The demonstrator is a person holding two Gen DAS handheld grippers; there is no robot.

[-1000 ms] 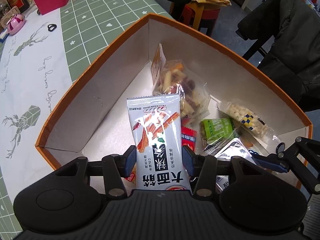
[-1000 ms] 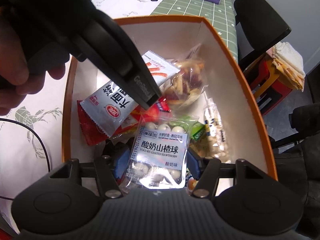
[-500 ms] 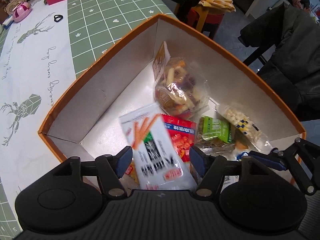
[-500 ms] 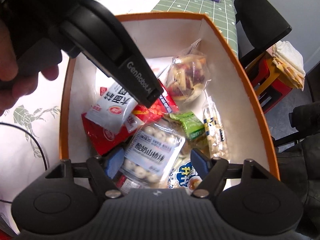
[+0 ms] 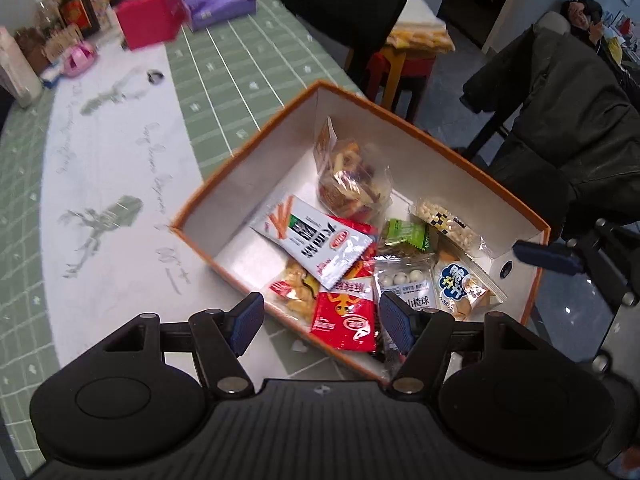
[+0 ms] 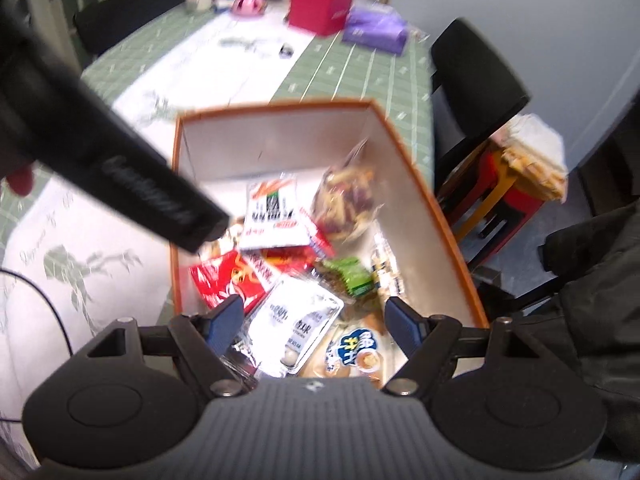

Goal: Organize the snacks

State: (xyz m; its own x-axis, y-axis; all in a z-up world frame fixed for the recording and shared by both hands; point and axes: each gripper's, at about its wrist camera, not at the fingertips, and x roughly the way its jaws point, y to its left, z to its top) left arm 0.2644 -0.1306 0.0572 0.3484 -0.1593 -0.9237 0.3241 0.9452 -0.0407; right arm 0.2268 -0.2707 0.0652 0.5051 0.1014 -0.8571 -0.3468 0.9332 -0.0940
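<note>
Above the near edge of the orange box (image 5: 472, 168), the left gripper (image 5: 322, 322) hangs with jaws apart, holding nothing; its body hides the box's near corner. The right gripper (image 6: 316, 326) is likewise spread and empty, and its view is blurred, so print is unreadable. Inside the box: a red packet (image 5: 346, 322) nearest, a hawthorn-ball pouch (image 5: 406, 282) beside it, a white stick-snack packet (image 5: 312, 246) lying across the heap, and a mixed-chip bag (image 5: 350, 182) at the far wall. Beyond the box on the green tablecloth (image 5: 224, 76) stand a pink box (image 5: 150, 14) and purple pack (image 5: 220, 0).
</note>
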